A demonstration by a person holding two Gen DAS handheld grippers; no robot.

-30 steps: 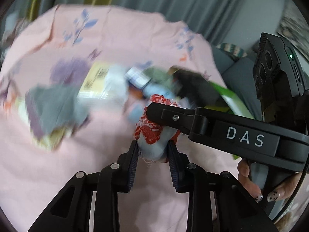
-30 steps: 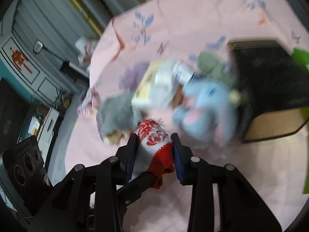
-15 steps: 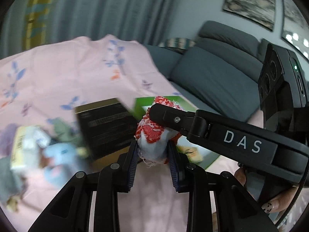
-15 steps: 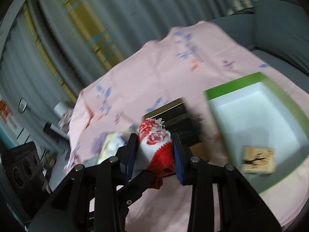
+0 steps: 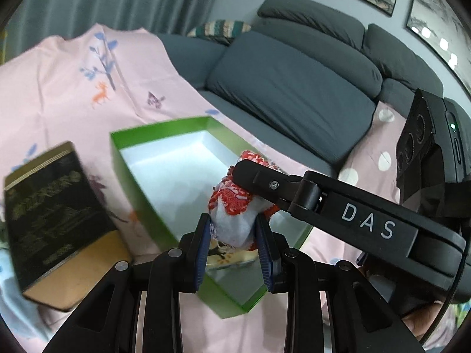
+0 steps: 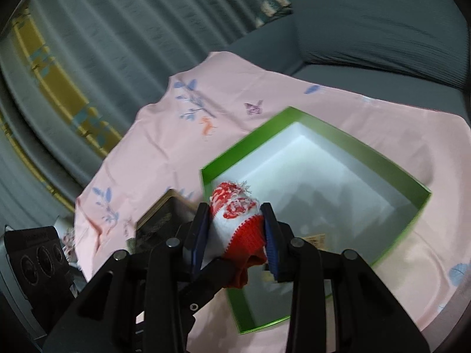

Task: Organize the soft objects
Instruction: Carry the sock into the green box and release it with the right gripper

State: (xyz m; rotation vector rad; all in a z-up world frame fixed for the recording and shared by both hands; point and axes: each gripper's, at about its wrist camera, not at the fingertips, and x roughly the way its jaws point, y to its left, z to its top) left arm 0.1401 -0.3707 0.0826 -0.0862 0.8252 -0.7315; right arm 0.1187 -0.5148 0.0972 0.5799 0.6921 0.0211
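A rolled red-and-white sock (image 5: 235,220) (image 6: 235,220) hangs in the air, pinched from two sides. My left gripper (image 5: 234,235) is shut on its pale lower end. My right gripper (image 6: 235,229) is shut on the same sock; in the left wrist view its finger (image 5: 294,194) crosses the sock's top. The sock hangs over the near part of an open green box (image 5: 132,135) (image 6: 244,147) with a white inside. A small printed card (image 5: 229,259) (image 6: 315,239) lies on the box floor, partly hidden by the grippers.
A black box with a tan side (image 5: 50,206) (image 6: 159,220) lies left of the green box on the pink printed cloth (image 5: 59,88) (image 6: 176,153). A grey sofa (image 5: 294,88) (image 6: 382,29) stands behind, and grey curtains (image 6: 117,29) hang beyond the cloth.
Both grippers have swung to the right together with the sock, away from the pile of plush toys and packets, to above the green box. Neither grip has changed.
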